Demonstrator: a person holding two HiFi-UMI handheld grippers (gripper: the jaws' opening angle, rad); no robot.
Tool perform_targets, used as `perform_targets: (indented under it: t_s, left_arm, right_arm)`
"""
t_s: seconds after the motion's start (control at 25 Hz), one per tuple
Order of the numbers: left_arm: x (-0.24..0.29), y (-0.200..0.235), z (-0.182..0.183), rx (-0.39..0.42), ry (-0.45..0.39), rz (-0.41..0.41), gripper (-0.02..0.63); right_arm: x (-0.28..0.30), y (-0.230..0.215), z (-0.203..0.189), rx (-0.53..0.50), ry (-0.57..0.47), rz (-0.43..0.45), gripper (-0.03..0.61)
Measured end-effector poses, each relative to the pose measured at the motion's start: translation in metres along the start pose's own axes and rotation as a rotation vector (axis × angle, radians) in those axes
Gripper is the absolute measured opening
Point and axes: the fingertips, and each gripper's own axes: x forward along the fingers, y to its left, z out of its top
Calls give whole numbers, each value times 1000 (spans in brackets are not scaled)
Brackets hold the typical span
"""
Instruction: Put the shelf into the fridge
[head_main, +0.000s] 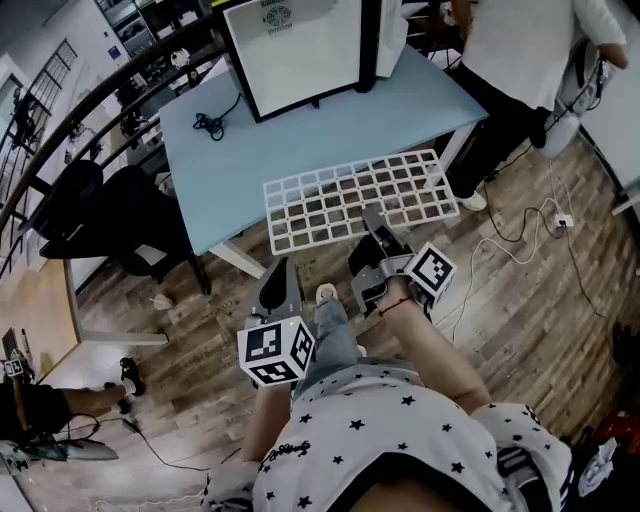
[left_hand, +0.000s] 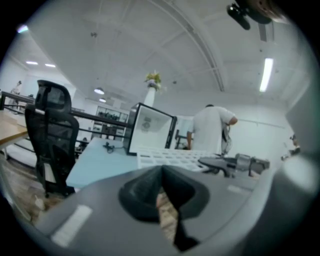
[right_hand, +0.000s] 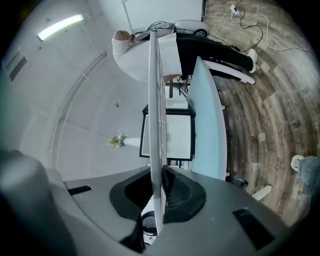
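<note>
The white grid shelf (head_main: 360, 200) hangs flat over the near edge of the light blue table (head_main: 250, 160). My right gripper (head_main: 372, 216) is shut on the middle of its near edge; in the right gripper view the shelf (right_hand: 156, 115) runs edge-on between the pads of that gripper (right_hand: 159, 200). The left gripper (head_main: 279, 266) is lower, off the shelf's near left corner, shut with nothing in it. From the left gripper (left_hand: 164, 192) I see the shelf (left_hand: 170, 157) ahead. The small fridge (head_main: 295, 50) stands open on the far side of the table, its white inside facing me.
A black office chair (head_main: 120, 220) stands left of the table. A person in a white shirt (head_main: 520, 50) stands at the table's far right corner. Cables (head_main: 530, 235) lie on the wooden floor to the right, and a black cord (head_main: 208, 124) lies on the table.
</note>
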Motion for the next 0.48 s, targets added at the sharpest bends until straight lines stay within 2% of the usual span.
perform_targets:
  t_s: [0.48]
  left_arm:
    - [105,21,32,-11,8,-43,9]
  right_arm:
    - [87,-4,57,-18,-60,4,38]
